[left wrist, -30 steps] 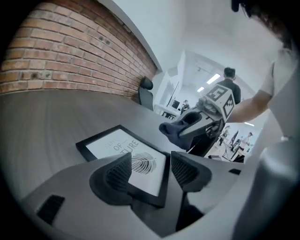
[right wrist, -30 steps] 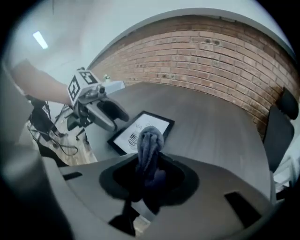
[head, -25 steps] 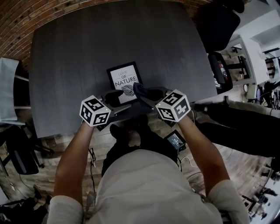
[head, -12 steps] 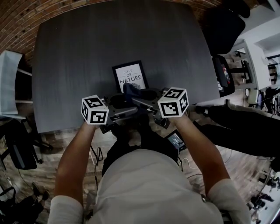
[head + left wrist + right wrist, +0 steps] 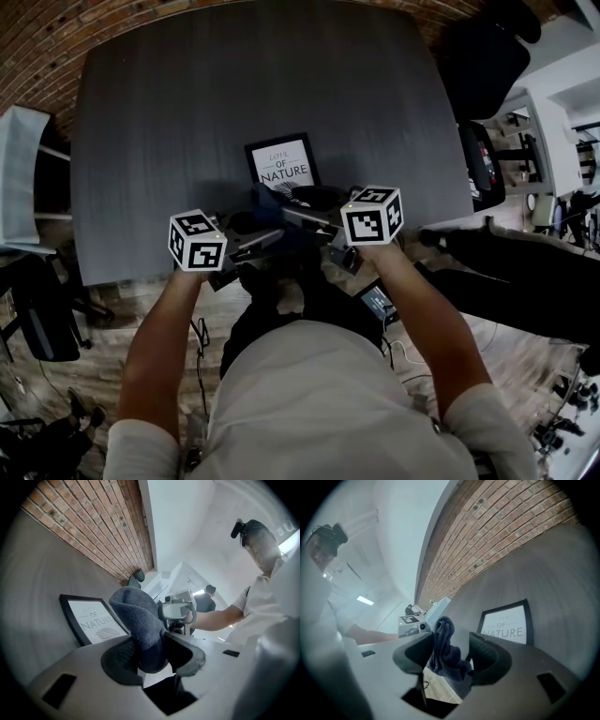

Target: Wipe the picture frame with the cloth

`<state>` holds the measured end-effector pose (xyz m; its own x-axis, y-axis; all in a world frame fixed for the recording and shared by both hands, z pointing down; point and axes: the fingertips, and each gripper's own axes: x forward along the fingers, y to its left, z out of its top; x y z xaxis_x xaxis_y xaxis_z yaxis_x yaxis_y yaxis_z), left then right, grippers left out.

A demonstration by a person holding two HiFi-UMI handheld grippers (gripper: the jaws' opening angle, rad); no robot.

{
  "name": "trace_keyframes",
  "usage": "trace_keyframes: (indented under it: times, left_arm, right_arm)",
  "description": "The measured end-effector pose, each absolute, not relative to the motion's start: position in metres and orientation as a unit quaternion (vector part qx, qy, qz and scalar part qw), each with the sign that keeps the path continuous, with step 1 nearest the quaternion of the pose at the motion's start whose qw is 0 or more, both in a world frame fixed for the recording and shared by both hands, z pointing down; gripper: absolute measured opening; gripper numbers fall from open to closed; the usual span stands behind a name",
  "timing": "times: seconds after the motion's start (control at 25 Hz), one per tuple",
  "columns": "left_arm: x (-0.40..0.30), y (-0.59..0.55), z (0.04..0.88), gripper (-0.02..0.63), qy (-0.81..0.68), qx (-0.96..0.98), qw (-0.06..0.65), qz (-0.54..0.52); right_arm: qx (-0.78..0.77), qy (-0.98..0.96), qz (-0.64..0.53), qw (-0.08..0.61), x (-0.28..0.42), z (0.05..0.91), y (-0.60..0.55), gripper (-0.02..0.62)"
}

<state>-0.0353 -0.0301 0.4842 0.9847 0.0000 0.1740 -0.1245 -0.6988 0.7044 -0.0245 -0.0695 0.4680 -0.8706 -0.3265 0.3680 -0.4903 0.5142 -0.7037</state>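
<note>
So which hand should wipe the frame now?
Left, I'd say. The left tool is closing on the cloth, picture frame just ahead of it; the right tool is opening its jaws, the cloth loose between them.

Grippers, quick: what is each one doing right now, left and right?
Left gripper: fingers closing on the dark blue knitted cloth, gripping it.
Right gripper: fingers opening, loose around the same cloth.

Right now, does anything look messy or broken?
Nothing is spilled or broken. The picture frame lies flat on the table and looks whole. The only odd thing is that the cloth is bunched up between both tongs: the left tongs are closing on it and the right tongs are opening.
</note>
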Motion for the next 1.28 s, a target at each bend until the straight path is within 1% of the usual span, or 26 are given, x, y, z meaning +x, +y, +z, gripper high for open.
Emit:
trace_keyframes:
  times: [0.12,0.16,0.2,0.24,0.32,0.48,0.68,0.96,1.28]
  left_arm:
    - [-0.054,-0.048,0.494,0.143,-0.078,0.917,0.38,0.09]
    - [-0.061,-0.057,0.496,0.143,-0.094,0.916,0.378,0.091]
    - [-0.067,-0.066,0.497,0.143,-0.112,0.915,0.377,0.091]
    - [-0.074,-0.076,0.499,0.143,-0.133,0.914,0.373,0.09]
    - [-0.088,-0.098,0.502,0.143,-0.182,0.912,0.355,0.096]
    - [-0.112,-0.145,0.514,0.143,-0.286,0.901,0.292,0.141]
    - [-0.119,-0.182,0.526,0.141,-0.354,0.882,0.254,0.179]
    - [-0.105,-0.204,0.546,0.14,-0.369,0.871,0.228,0.229]
    - [-0.085,-0.186,0.557,0.129,-0.336,0.876,0.252,0.238]
  right_arm:
    - [0.286,-0.853,0.419,0.123,-0.009,0.484,-0.083,0.235]
    - [0.304,-0.847,0.412,0.143,-0.003,0.493,-0.086,0.202]
    - [0.321,-0.841,0.402,0.167,0.003,0.502,-0.087,0.127]
    - [0.334,-0.836,0.39,0.195,0.007,0.513,-0.087,0.076]
    - [0.348,-0.827,0.364,0.248,0.014,0.532,-0.085,0.043]
    - [0.346,-0.819,0.322,0.325,0.013,0.559,-0.082,0.037]
    - [0.351,-0.801,0.314,0.369,0.016,0.581,-0.08,0.02]
    - [0.341,-0.805,0.312,0.372,0.015,0.583,-0.079,0.015]
    - [0.335,-0.806,0.323,0.366,0.015,0.583,-0.08,0.014]
